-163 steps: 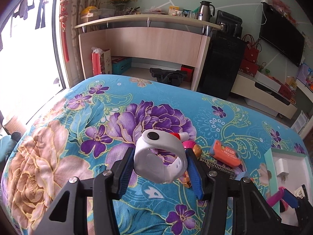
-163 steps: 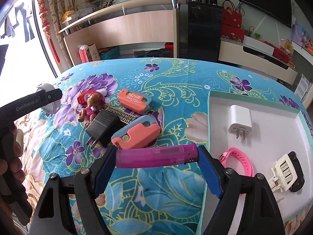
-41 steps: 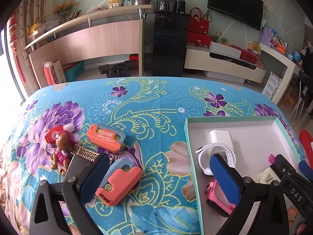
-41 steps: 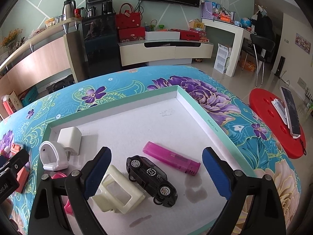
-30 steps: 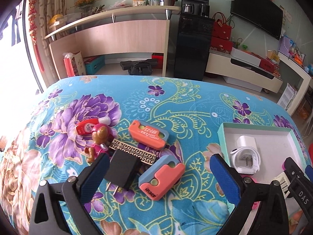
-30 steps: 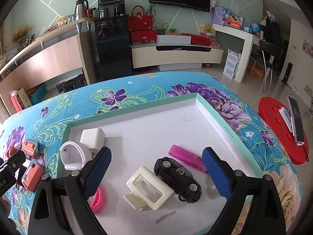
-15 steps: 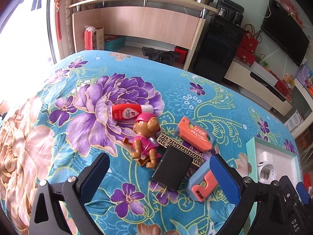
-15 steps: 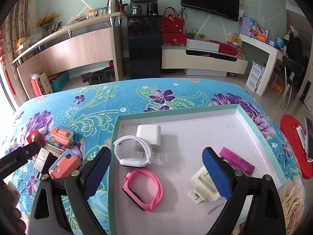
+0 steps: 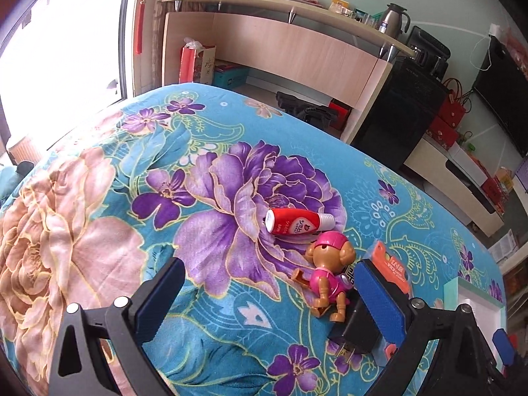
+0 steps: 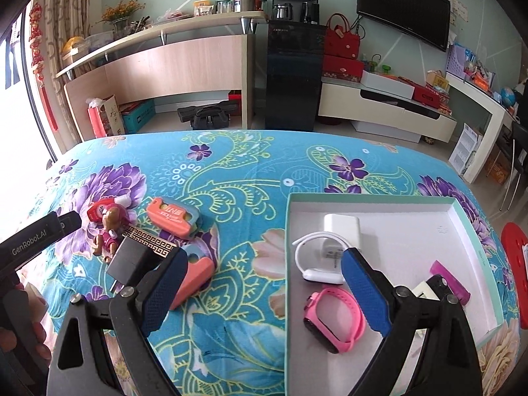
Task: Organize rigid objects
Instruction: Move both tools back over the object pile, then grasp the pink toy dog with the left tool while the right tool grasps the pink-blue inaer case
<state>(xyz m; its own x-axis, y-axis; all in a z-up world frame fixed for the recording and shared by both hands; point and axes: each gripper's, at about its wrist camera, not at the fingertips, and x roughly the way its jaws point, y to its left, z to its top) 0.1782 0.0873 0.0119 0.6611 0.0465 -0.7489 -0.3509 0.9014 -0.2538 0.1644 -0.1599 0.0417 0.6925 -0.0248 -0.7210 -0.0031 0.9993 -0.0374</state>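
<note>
My left gripper (image 9: pixel 270 292) is open and empty over the flowered cloth, left of a pink toy dog (image 9: pixel 328 277), a red tube (image 9: pixel 298 225), a black plug adapter (image 9: pixel 358 331) and an orange box (image 9: pixel 394 269). My right gripper (image 10: pixel 264 288) is open and empty, between the loose items and the white tray (image 10: pixel 462 221). The tray holds a white charger (image 10: pixel 341 227), a white band (image 10: pixel 313 257), a pink watch (image 10: pixel 333 316) and a purple lighter (image 10: pixel 450 280). An orange cutter (image 10: pixel 193 279) and the black adapter (image 10: pixel 132 260) lie by the right gripper's left finger.
The bed's far edge drops to the floor, with a wooden counter (image 10: pixel 171 62), a black cabinet (image 10: pixel 292 76) and a TV stand (image 10: pixel 386 112) beyond. A red stool (image 10: pixel 514 264) stands at the right. The left gripper's body (image 10: pixel 36 241) shows at the right view's left.
Both grippers let go of the white band and the purple lighter, which now lie in the tray. Both then swung left; the left one came closer to the toy dog and red tube.
</note>
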